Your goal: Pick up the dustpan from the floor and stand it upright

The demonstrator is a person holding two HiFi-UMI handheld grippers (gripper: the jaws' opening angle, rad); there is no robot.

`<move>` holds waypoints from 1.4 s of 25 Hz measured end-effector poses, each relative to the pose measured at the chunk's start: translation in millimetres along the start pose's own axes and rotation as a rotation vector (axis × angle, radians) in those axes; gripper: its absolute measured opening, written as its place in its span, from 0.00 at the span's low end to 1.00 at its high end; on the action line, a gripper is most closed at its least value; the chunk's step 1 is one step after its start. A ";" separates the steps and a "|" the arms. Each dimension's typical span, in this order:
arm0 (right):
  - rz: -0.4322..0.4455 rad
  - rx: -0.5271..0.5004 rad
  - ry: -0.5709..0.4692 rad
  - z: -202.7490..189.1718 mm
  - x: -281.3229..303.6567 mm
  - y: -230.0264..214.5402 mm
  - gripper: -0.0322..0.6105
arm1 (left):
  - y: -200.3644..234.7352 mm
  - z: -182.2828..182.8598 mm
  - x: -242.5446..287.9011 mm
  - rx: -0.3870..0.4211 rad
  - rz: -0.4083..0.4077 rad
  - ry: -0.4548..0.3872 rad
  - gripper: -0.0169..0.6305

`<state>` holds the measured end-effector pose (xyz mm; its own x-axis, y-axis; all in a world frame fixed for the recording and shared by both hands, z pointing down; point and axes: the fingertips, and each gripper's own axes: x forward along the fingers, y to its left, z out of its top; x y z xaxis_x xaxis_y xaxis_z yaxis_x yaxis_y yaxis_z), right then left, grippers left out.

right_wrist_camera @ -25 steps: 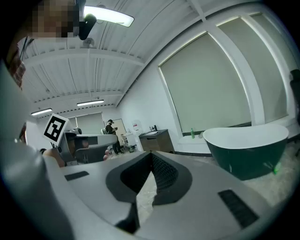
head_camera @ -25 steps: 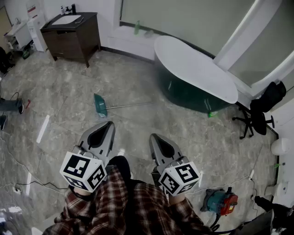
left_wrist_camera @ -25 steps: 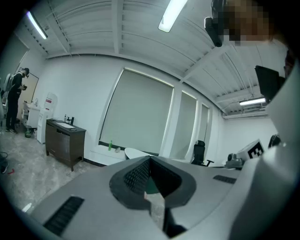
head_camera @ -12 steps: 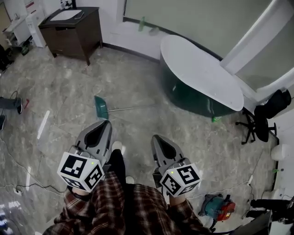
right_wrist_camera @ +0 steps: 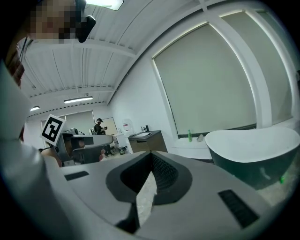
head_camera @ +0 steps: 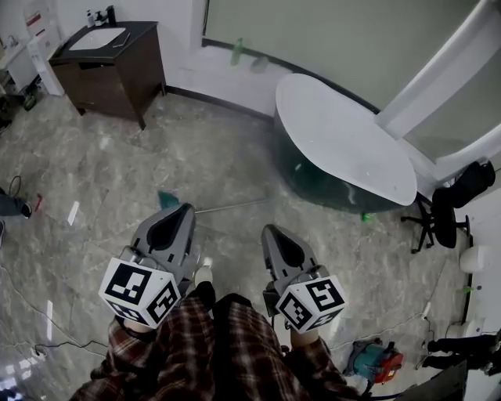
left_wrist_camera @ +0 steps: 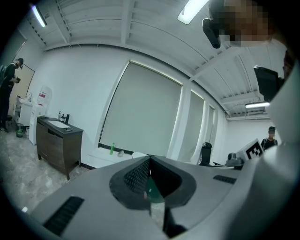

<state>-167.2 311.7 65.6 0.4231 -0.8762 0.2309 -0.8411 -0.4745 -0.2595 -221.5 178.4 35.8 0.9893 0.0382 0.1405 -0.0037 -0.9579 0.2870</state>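
While the left gripper (head_camera: 186,208) and right gripper (head_camera: 268,229) hung clenched on nothing, the dustpan (head_camera: 166,199) lay flat on the floor near the tub (head_camera: 344,141), handle toward it, so shut jaws would likely just shove it away.

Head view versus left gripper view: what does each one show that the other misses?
Only the head view shows the dustpan's long handle lying on the floor and a red machine at lower right. Only the left gripper view shows the ceiling light and a person standing at far left. Both show the dark cabinet, the green bottle on the ledge, and the dustpan's teal head.
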 end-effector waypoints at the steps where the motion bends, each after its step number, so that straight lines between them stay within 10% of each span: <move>1: -0.011 0.003 0.001 0.3 9.8 -2.8 0.07 | 8.6 0.9 6.6 -0.001 -0.005 0.004 0.04; 15: -0.026 0.047 0.050 15.6 106.4 -76.9 0.07 | 69.9 7.5 107.2 -0.021 0.030 0.057 0.04; 35: 0.248 -0.082 0.172 123.4 266.6 -255.7 0.07 | 93.6 59.4 337.8 -0.089 0.260 -0.014 0.04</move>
<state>202.3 189.1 77.8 0.1440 -0.9341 0.3268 -0.9389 -0.2333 -0.2532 121.0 84.8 53.8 0.9553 -0.2104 0.2078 -0.2703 -0.9062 0.3253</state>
